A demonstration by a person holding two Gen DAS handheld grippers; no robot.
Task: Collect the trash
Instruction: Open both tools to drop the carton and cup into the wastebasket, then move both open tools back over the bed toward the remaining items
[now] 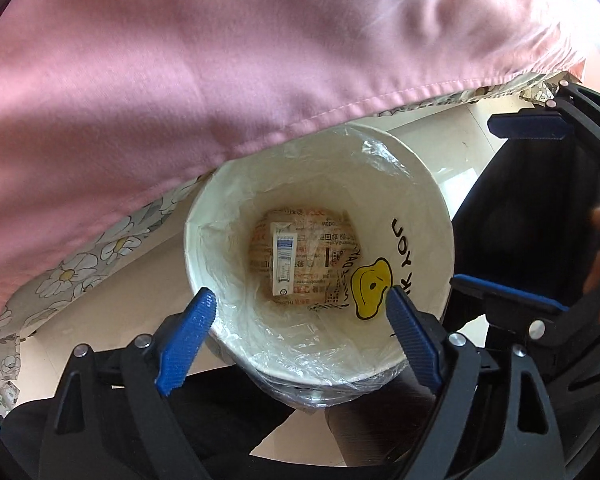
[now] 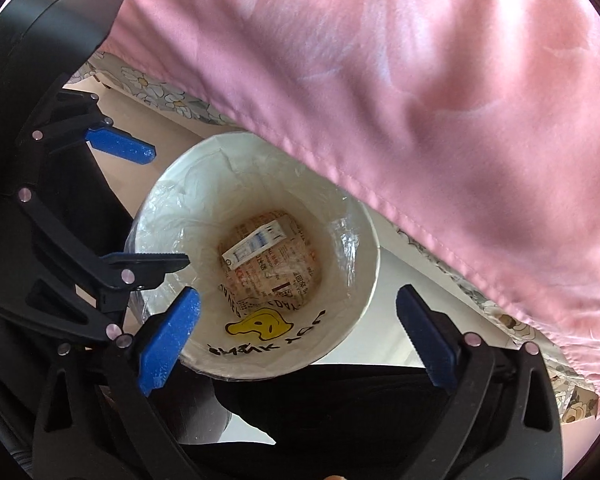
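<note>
A white bin (image 1: 416,216) (image 2: 374,256) stands on the floor, lined with a clear plastic bag that carries a yellow smiley print (image 1: 370,288). At its bottom lie a printed paper wrapper (image 1: 324,252) (image 2: 288,276) and a small white box with blue stripes (image 1: 284,264) (image 2: 256,246). My left gripper (image 1: 300,298) (image 2: 171,207) points down over the bin's mouth, open, with nothing between its blue pads. Beside it, my right gripper (image 2: 299,295) (image 1: 518,210) also points down over the bin, open and holding nothing.
A pink cloth (image 1: 220,60) (image 2: 420,80) hangs over a floral sheet (image 1: 80,268) (image 2: 160,88) and overlaps the bin's far rim. Pale floor tiles (image 1: 440,140) surround the bin. A person's dark-clothed legs (image 1: 220,408) are on the near side.
</note>
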